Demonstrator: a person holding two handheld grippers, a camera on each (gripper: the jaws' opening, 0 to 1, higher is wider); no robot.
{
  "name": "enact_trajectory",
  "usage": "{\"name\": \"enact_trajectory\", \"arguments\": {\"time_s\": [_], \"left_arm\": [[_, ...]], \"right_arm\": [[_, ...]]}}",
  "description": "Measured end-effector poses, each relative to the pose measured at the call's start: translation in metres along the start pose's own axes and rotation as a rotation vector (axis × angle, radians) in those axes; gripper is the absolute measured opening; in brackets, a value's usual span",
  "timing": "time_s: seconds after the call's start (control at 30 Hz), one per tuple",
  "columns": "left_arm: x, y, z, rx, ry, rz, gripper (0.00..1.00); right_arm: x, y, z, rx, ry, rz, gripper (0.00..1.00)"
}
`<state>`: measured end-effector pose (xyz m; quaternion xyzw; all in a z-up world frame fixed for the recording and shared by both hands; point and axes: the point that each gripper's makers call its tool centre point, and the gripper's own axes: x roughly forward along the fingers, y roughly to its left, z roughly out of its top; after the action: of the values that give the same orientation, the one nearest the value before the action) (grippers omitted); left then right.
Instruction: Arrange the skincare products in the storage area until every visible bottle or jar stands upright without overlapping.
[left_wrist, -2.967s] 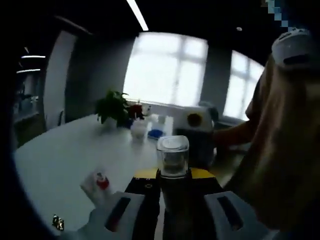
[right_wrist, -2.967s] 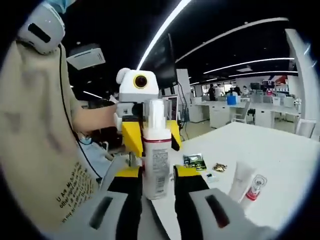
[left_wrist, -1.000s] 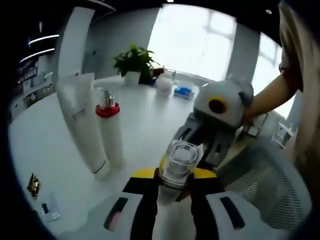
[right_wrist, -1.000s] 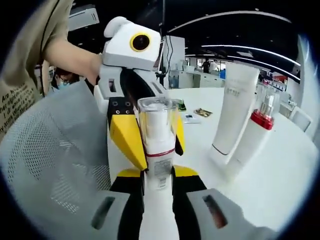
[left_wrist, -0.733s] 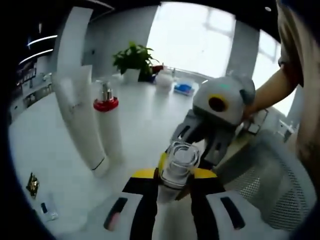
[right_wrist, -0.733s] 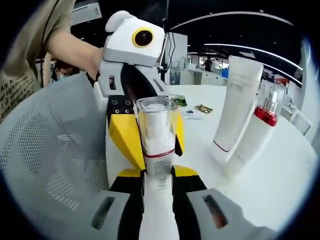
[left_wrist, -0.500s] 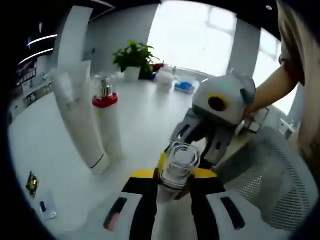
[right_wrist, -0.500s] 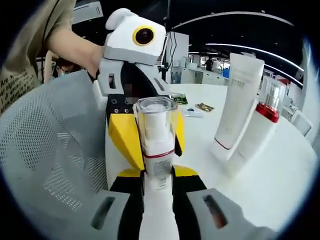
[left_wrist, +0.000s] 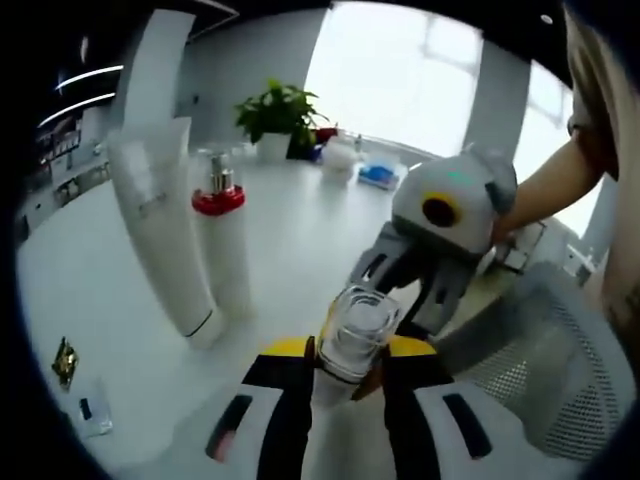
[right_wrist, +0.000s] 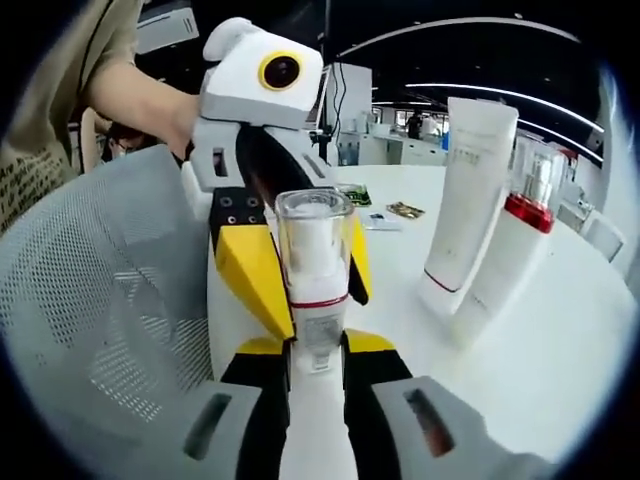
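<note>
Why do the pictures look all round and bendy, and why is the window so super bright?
Both views come through a fisheye lens, so edges curve: in the right gripper view the white tube leans and the ceiling lights bow. In the left gripper view the window is washed out to plain white glare, while the plant before it looks dark. The clear-capped bottle sits close and slightly soft.

Big windows (left_wrist: 400, 70) backlit the left gripper view, blown out to white glare. Ceiling strip lights (right_wrist: 500, 95) lit the dimmer right gripper view. The table (left_wrist: 290, 230) looked bright. Fisheye bending was strong at edges; near jaws were slightly soft.
</note>
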<state>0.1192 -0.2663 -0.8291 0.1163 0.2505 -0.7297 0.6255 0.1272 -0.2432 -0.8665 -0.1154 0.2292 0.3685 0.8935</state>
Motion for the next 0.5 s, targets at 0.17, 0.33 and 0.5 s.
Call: {"name": "enact_trajectory", "arguments": {"time_s": [0.17,0.33,0.5], "left_arm": [[0.001,-0.002,0.0,-0.003,0.0,-0.003,0.22],[0.005,-0.003,0.001,-0.006,-0.005,0.005,0.22],[0.011,-0.001,0.0,-0.006,-0.006,0.008,0.22]], "right_arm": [[-0.001,0.001,0.0,0.001,0.002,0.015,0.19],[-0.005,0.0,0.0,-0.01,0.009,0.045,0.19],[-0.01,-0.003,-0.003,-0.032,0.019,0.077,0.19]]}}
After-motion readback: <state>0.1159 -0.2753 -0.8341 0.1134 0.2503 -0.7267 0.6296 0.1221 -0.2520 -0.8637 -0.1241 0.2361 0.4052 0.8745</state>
